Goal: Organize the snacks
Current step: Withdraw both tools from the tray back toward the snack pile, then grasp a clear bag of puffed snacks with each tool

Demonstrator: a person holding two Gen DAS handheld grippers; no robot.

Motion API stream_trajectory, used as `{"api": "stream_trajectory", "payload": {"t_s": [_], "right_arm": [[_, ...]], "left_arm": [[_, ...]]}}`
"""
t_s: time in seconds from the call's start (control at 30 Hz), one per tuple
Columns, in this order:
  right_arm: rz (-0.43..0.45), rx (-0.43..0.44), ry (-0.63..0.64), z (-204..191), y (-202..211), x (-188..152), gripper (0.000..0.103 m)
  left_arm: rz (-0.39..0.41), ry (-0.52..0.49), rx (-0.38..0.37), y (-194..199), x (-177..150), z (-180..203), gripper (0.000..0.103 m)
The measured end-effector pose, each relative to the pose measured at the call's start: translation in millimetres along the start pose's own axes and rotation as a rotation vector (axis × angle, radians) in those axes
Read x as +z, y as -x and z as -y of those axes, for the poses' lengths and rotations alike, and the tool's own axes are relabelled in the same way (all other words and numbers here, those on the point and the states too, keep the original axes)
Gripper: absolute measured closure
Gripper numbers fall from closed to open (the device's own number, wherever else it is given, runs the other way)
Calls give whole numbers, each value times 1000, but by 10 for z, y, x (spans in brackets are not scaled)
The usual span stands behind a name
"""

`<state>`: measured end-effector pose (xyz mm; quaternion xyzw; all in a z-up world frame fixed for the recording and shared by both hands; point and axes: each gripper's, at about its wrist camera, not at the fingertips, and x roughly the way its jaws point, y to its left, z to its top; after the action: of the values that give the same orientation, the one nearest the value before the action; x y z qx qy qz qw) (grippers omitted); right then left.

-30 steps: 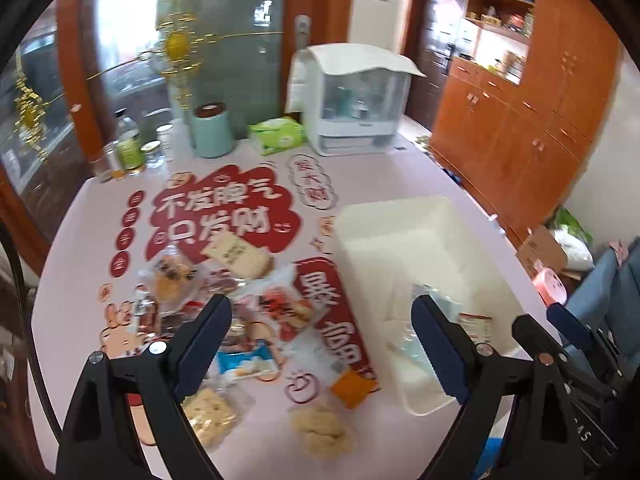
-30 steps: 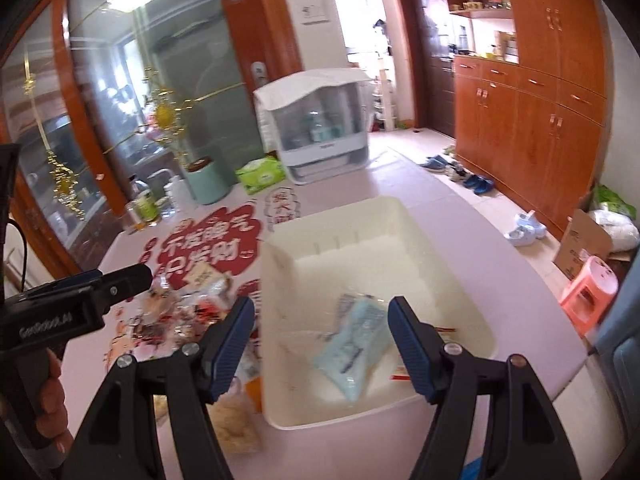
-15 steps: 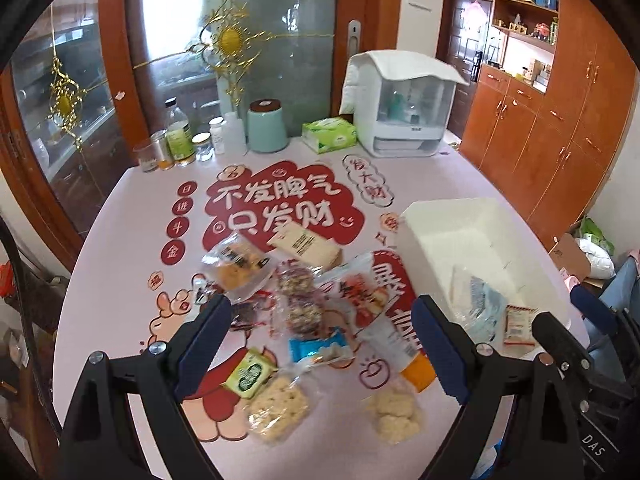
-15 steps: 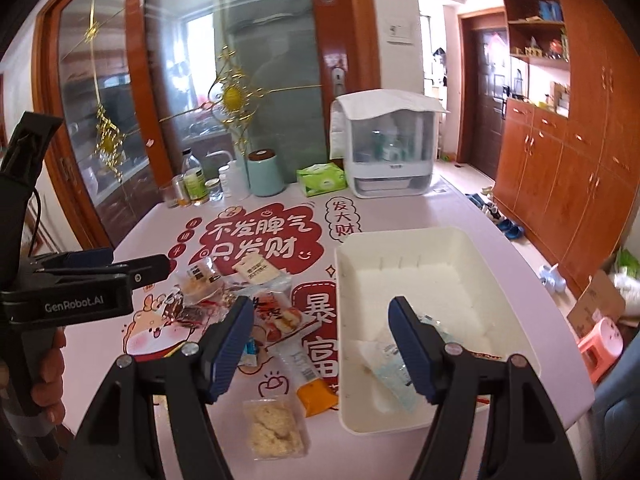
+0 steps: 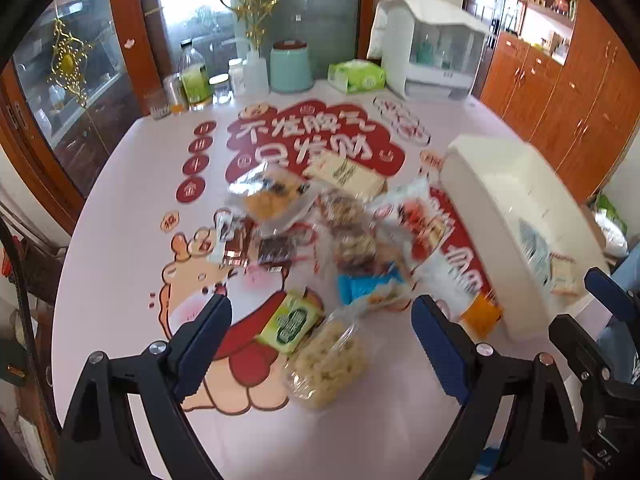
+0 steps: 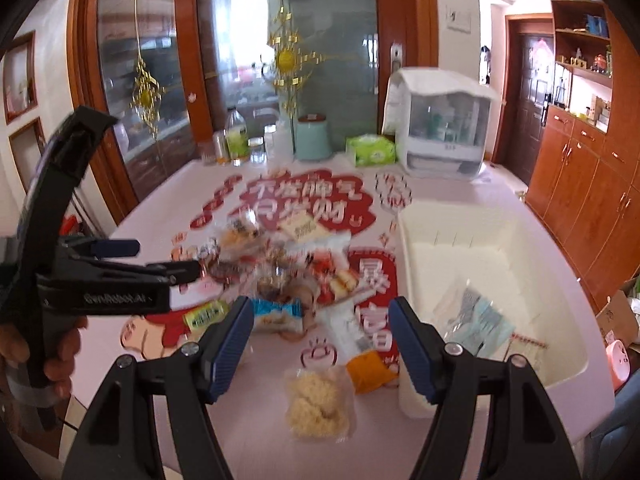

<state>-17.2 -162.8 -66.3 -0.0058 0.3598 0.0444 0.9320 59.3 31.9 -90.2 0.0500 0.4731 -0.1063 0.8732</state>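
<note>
1. My left gripper [image 5: 321, 338]: jaws spread wide, nothing between the blue pads [image 5: 204, 340].
2. My right gripper [image 6: 321, 346]: jaws wide apart too, holding nothing.
3. My left hand [image 6: 38, 350] wraps the left gripper's handle (seen from right wrist).

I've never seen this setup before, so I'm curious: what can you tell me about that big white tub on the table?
The white tub is a rectangular, open-topped bin that looks like cream plastic, with smooth walls and faint ribs on its far inner wall. It sits upright on the pink table, to the right of the loose snack pile. It is mostly empty: a pale blue packet and a small flat packet lie near its front. Neither gripper touches it.
</note>
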Motion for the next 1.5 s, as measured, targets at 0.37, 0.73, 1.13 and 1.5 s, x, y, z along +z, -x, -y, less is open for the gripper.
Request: {"api": "stream_trajectory", "payload": {"t_s": [0.37,0.73,1.13,1.5], "right_arm": [[-150,-55,-25,115,-447,-621,33],[-197,-64,-9,77,-651,-868,33],[-279,-33,-5,-29,-1033,-939,33],[-349,-25,-9,-63,-1137,-1082,33]], "left_arm": [[-83,-24,24,-324,-379,-131,12],[-161,-49,-25,-655,-666,-137,12],[-210,-301,-62,-967,-734,260,12],[-284,-285,-112,-1225,-691,283,27]]}}
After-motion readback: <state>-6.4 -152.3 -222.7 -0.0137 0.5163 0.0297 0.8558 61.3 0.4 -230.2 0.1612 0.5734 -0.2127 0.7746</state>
